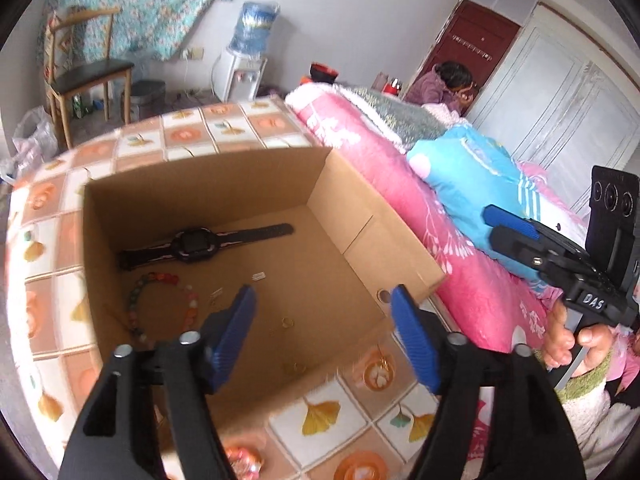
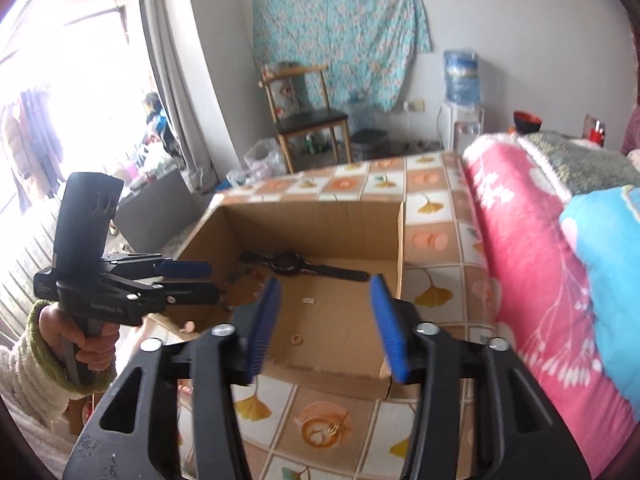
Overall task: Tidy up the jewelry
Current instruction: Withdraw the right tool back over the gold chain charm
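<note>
An open cardboard box (image 1: 360,240) stands on the floral tablecloth. On its floor lie a black watch (image 1: 196,244), a coloured bead bracelet (image 1: 160,304) and a small gold ring (image 1: 287,322). My left gripper (image 1: 324,332) hovers over the box's near corner, open, with nothing between its blue pads. In the right wrist view the right gripper (image 2: 326,320) is open and empty above the box's near wall (image 2: 320,376), with the watch (image 2: 288,262) and ring (image 2: 296,339) beyond. The left gripper (image 2: 214,281) partly hides the bracelet (image 2: 250,272). A small gold piece (image 2: 334,430) lies on the cloth outside the box.
A pink quilt (image 1: 460,272) and a blue pillow (image 1: 476,184) are piled right beside the table. Behind the table stand a wooden chair (image 2: 308,120), a water dispenser (image 2: 462,100) and a bin. A person (image 1: 444,84) sits by the far red door.
</note>
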Demonstrator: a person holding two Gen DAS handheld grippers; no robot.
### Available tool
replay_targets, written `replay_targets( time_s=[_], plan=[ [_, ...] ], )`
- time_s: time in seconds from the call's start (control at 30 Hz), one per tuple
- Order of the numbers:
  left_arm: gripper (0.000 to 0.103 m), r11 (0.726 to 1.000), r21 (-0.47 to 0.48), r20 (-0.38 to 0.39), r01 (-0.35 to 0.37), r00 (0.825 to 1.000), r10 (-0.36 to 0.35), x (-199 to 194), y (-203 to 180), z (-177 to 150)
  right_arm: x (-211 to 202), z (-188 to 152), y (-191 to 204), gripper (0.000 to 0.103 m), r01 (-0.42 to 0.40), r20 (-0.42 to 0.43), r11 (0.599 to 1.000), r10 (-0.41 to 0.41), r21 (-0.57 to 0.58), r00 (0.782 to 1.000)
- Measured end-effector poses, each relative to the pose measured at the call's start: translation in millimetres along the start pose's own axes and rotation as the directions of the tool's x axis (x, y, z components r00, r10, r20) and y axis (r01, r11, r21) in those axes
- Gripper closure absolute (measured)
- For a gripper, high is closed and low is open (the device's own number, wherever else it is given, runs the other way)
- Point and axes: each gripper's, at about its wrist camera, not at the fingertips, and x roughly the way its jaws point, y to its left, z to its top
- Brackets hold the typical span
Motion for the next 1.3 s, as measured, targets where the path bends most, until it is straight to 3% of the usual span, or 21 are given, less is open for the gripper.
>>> replay_targets(
  time_s=[0.13, 0.27, 0.37, 0.5, 0.57, 0.67, 0.77, 0.87, 1.03, 1.3],
  plan=[
    [0.016, 0.999, 0.017, 0.055, -0.027, 0.998, 0.026, -40, -2, -28, -26, -22, 8, 0.036, -0.010, 0.030, 1.000, 0.010, 0.013, 1.000],
    [0.008, 0.999, -0.005, 0.068, -0.041, 0.997, 0.041, -65, -2, -65, -30, -58, 11, 0.032, -0.007, -0.016, 0.997, 0.008, 0.074, 1.000],
    [0.006, 0.997, -0.023, 0.036, -0.074, 0.997, 0.075, -66, -3, -101, -17, -86, 16, 0.031, 0.008, -0.085, 0.993, 0.001, 0.114, 0.996],
    [0.006, 0.988, -0.065, -0.048, -0.139, 0.990, 0.136, -46, 2, -141, 15, -121, 25, 0.027, 0.112, -0.203, 0.988, -0.089, 0.106, 0.975],
    [0.006, 0.977, -0.088, -0.092, -0.193, 0.978, 0.185, -31, 6, -162, 33, -137, 30, 0.027, 0.180, -0.259, 0.981, -0.154, 0.077, 0.953],
    [0.006, 0.967, -0.126, -0.121, -0.223, 0.971, 0.208, -16, 13, -183, 53, -155, 37, 0.023, 0.201, -0.307, 0.978, -0.176, 0.051, 0.935],
    [0.006, 0.943, -0.165, -0.164, -0.288, 0.951, 0.262, -2, 24, -203, 66, -166, 40, 0.022, 0.212, -0.331, 0.977, -0.189, 0.033, 0.924],
    [0.006, 0.933, -0.108, -0.123, -0.344, 0.936, 0.330, -1, 16, -209, 71, -172, 40, 0.018, 0.234, -0.327, 0.972, -0.215, 0.019, 0.920],
    [0.005, 0.879, -0.015, -0.123, -0.476, 0.874, 0.470, 15, 4, -212, 80, -184, 35, 0.016, 0.273, -0.348, 0.962, -0.253, 0.009, 0.903],
    [0.004, 0.863, -0.054, -0.113, -0.503, 0.861, 0.495, 18, 0, -212, 81, -187, 37, 0.008, 0.293, -0.333, 0.956, -0.280, -0.014, 0.900]
  ],
)
